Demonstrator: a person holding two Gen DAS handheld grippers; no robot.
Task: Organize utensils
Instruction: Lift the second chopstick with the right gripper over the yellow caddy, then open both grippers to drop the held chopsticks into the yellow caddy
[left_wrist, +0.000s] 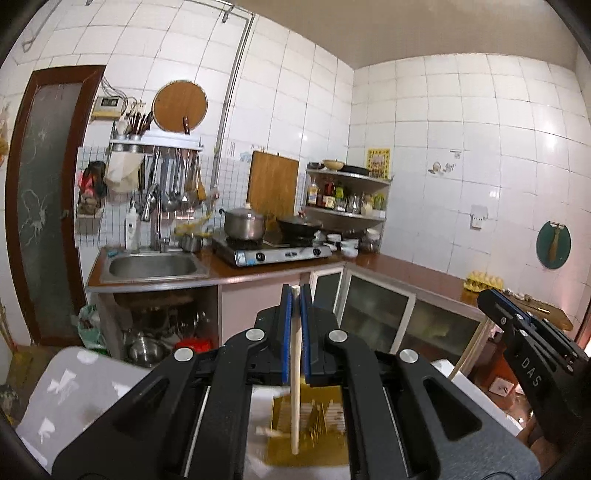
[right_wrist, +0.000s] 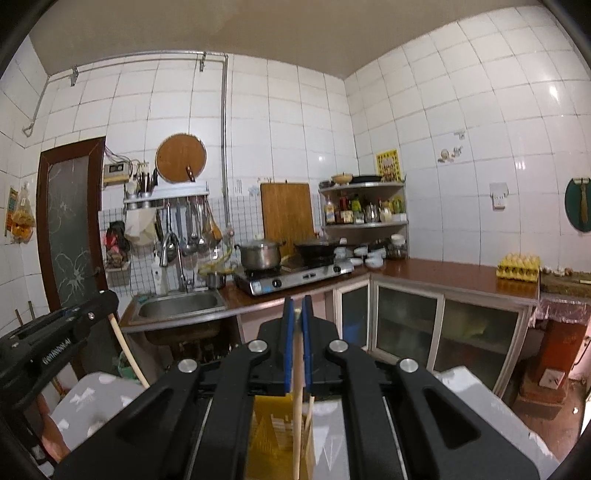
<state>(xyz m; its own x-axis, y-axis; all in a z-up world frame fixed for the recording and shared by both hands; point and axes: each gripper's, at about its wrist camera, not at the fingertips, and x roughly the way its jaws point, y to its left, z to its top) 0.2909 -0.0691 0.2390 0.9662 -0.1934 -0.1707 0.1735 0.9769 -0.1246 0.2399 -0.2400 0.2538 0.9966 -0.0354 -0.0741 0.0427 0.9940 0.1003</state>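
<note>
Gripping a pale chopstick (left_wrist: 295, 373), the left gripper (left_wrist: 296, 295) has its blue pads (left_wrist: 285, 332) pressed on the stick, which hangs almost upright, tip showing above the jaws, lower end over a yellow basket (left_wrist: 314, 443) that is blurred below. Right gripper (left_wrist: 517, 325) enters at the right edge, seen from the side. Background: sink (left_wrist: 153, 266), stove (left_wrist: 273, 253) with pot (left_wrist: 244, 223) and wok (left_wrist: 299, 225), corner shelf (left_wrist: 347, 195) of bottles, egg tray (left_wrist: 484, 282) on the counter (left_wrist: 406, 269).

Right wrist view: right gripper (right_wrist: 296, 306) closed on a second chopstick (right_wrist: 297, 424), held near upright between its pads (right_wrist: 289, 343), lower end running down in front of the yellow basket (right_wrist: 266, 435); another stick end leans just beside it. Left gripper (right_wrist: 62, 325) at the left edge, its chopstick (right_wrist: 127, 354) slanting down from the jaws. Same sink (right_wrist: 181, 304), stove (right_wrist: 295, 277), egg tray (right_wrist: 517, 267) and counter (right_wrist: 443, 273) behind.
</note>
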